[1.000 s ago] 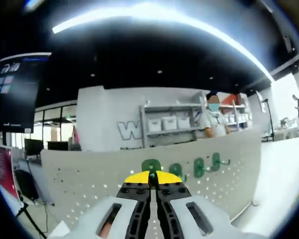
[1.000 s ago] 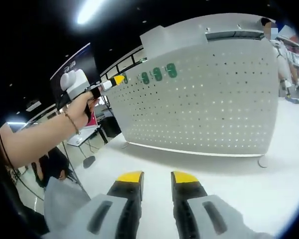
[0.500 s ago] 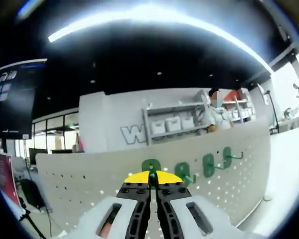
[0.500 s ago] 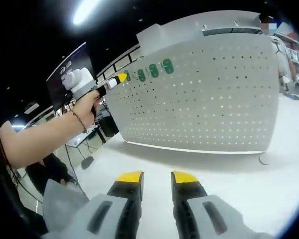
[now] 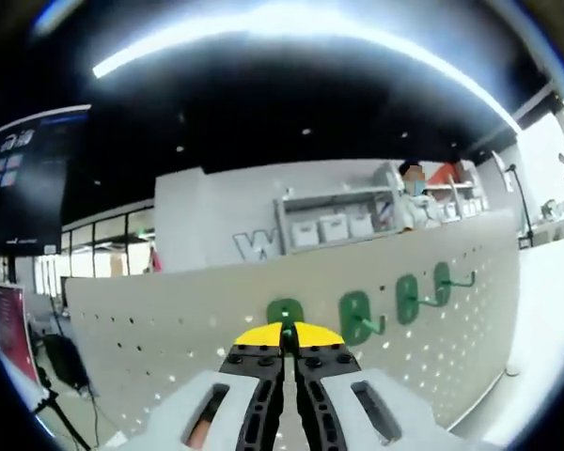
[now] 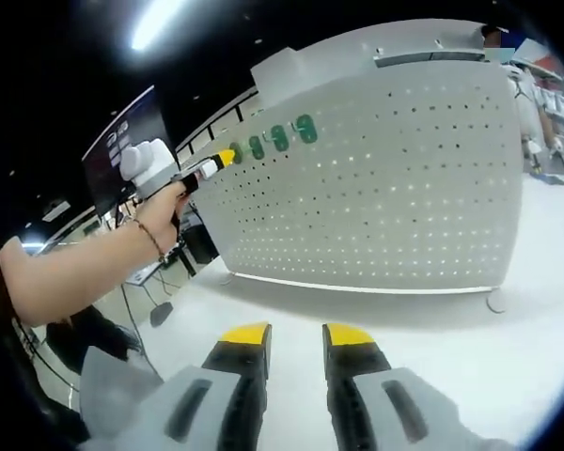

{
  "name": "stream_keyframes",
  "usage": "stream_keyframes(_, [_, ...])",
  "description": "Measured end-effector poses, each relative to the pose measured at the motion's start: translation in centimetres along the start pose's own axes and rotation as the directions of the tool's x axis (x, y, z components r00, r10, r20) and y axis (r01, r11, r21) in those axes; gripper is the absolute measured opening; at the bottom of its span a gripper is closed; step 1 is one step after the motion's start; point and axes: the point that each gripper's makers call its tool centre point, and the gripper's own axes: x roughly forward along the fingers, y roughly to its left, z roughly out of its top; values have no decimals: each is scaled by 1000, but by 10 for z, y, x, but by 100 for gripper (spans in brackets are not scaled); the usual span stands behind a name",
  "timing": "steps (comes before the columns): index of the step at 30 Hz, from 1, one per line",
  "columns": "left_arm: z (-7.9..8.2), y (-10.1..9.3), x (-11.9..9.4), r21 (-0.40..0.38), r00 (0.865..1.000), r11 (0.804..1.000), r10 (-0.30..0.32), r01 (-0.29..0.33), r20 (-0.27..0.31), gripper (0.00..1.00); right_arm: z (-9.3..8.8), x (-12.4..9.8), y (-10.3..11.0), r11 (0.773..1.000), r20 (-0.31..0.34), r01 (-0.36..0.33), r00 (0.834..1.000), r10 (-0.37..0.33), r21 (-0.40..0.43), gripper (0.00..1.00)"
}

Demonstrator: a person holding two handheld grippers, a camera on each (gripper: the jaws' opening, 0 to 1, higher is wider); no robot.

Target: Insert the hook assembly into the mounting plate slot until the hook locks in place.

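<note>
Your left gripper (image 5: 284,332) has crept closer to the pegboard (image 5: 150,329) over the last second, jaws pinching the green hook (image 5: 284,313) right at its face (three others (image 5: 399,299) already hang there). Looks like seating it comes next. Right gripper (image 6: 294,338) idles low, jaws spread, holding nothing.

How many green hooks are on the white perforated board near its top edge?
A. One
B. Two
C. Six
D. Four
D: in the left gripper view, four green hooks stand in a row on the perforated board, the leftmost just above the shut left hand-held gripper.
</note>
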Motion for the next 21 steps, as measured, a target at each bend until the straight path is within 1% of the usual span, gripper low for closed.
stream_keyframes(4, [-2,-1,2,14,1000,1000,2,-2,-1,1,1,0,2,1000,5,-5,1000,5,1,19])
stream_keyframes(8, [-6,1,6,-9,1000,1000,11,-11,-6,1,0,-1,0,1000,3,-2,1000,2,11,19])
stream_keyframes(12, [-10,0,8,-15,1000,1000,25,-25,-15,1,-1,-2,-2,1000,1,0,1000,0,12,19])
stream_keyframes(13, [-8,-1,6,-32,1000,999,21,-22,-8,1,-1,-2,-2,1000,0,-1,1000,1,14,19])
stream_keyframes(15, [-9,0,6,-44,999,999,25,-26,-19,1,-1,-2,-2,1000,3,0,1000,0,15,19])
stream_keyframes(18, [-5,-5,5,-32,999,999,26,-27,-35,1,-1,-2,-1,1000,2,-3,1000,3,17,19])
stream_keyframes(21, [-7,-5,6,-12,999,1000,24,-24,-47,1,-2,-1,1,1000,-1,-11,1000,11,18,19])
